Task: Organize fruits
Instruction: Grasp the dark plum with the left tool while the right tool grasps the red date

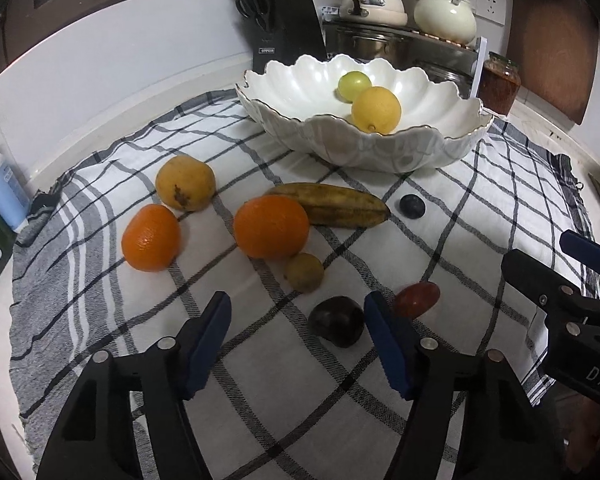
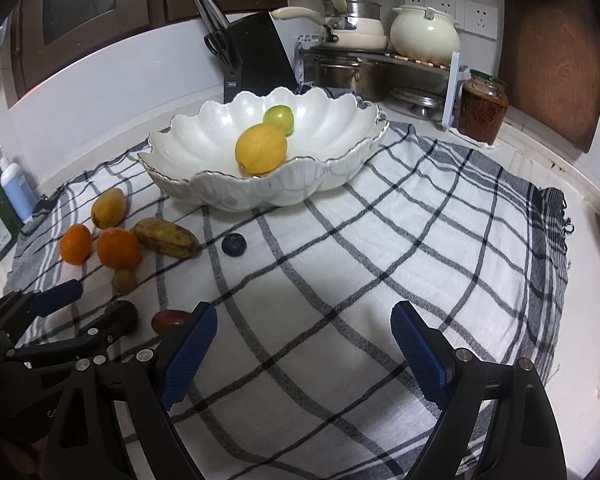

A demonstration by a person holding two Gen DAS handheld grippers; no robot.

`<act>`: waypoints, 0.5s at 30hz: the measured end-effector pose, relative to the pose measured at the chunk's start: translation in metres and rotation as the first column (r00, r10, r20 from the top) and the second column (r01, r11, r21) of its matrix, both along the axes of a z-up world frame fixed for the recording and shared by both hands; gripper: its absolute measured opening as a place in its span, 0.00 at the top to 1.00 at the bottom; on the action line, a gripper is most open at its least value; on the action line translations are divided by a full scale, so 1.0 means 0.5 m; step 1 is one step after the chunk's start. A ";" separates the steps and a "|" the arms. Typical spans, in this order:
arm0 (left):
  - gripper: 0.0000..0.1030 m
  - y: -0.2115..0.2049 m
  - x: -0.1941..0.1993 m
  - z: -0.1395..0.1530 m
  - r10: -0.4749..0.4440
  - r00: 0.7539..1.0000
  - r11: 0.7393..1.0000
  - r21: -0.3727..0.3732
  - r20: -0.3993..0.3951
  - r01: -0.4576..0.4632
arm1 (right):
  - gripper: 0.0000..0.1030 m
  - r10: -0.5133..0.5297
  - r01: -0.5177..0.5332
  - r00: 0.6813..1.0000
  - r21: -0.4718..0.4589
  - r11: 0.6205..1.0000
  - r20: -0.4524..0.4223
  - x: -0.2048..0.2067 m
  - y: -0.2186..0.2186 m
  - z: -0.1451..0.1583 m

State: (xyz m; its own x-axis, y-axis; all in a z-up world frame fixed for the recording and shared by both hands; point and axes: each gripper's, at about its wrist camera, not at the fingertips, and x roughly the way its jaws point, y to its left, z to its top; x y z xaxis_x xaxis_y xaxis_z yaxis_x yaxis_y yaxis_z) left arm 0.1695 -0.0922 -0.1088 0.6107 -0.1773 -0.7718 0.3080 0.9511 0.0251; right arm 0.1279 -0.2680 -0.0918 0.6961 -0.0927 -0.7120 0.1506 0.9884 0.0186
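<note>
A white scalloped bowl point(image 1: 420, 130) point(image 2: 340, 156) holds a lemon point(image 1: 376, 110) and a green fruit point(image 1: 354, 85). On the checked cloth point(image 1: 284, 360) lie two oranges point(image 1: 271, 227) point(image 1: 151, 238), a yellow fruit point(image 1: 185, 182), a spotted banana point(image 1: 336, 204), a small brown fruit point(image 1: 305, 272), a dark blue berry point(image 1: 412, 205), a red fruit point(image 1: 418, 298) and a dark plum point(image 1: 336, 322). My left gripper point(image 1: 298, 308) is low over the cloth and open; the plum lies between its fingers, close to the right one, untouched. My right gripper point(image 2: 303, 316) stands open over bare cloth, the red fruit point(image 2: 170, 320) just left of it.
A knife block point(image 1: 284, 20), pots on a steel rack point(image 1: 400, 40) and a jar point(image 1: 500, 84) stand behind the bowl. Bottles point(image 1: 0, 192) sit at the cloth's left edge. A wooden board point(image 2: 552, 60) leans at the back right. The right gripper's fingers point(image 1: 580, 244) show at the left view's edge.
</note>
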 end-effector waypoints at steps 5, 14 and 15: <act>0.39 -0.009 0.001 -0.005 -0.015 1.000 1.000 0.001 0.001 0.015 | 0.13 -0.004 0.004 1.000 0.009 1.000 -0.005 0.000 -0.007 -0.007; 0.51 -0.025 0.002 -0.019 -0.040 0.999 0.999 -0.011 -0.029 0.040 | 0.13 -0.008 0.008 1.000 0.015 1.000 -0.004 -0.001 -0.014 -0.008; 0.54 -0.026 0.002 -0.020 -0.044 0.999 0.999 -0.013 -0.032 0.044 | 0.13 -0.009 0.009 1.000 0.017 1.000 -0.004 -0.001 -0.015 -0.009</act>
